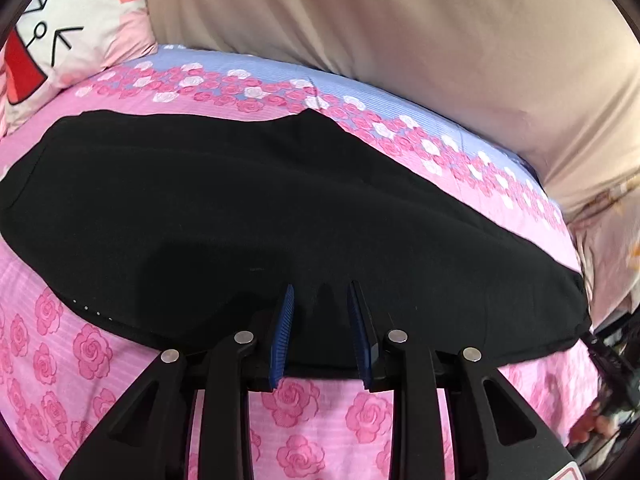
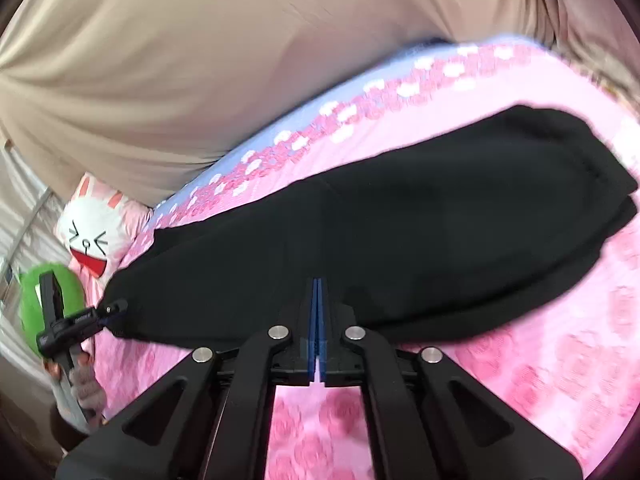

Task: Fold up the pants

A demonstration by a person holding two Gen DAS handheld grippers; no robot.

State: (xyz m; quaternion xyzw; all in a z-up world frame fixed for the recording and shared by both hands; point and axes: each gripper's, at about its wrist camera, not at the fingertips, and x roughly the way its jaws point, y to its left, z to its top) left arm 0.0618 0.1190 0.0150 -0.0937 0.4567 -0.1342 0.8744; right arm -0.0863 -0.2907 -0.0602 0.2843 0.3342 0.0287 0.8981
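Two views to work from. In the left wrist view, my left gripper [image 1: 321, 300] hangs over the near edge of the black pants [image 1: 248, 216], its blue pads [image 1: 283, 328] spread with only bare cloth showing between them, so it grips nothing. The pants lie in one long flat strip across the pink rose bedsheet [image 1: 80, 352], which I judge means the legs are already stacked and ready for a crosswise fold. A cartoon pillow [image 1: 60, 36] sits at the far left corner, with a beige curtain [image 1: 400, 32] behind the bed.

In the right wrist view, my right gripper [image 2: 319, 292] has its pads pressed together at the pants' [image 2: 400, 232] near edge; I cannot tell whether any cloth is pinched there. Off to the left, the other gripper [image 2: 116, 307] appears to reach the pants' end, likely to lift it over. The pillow [image 2: 92, 236] lies beyond.
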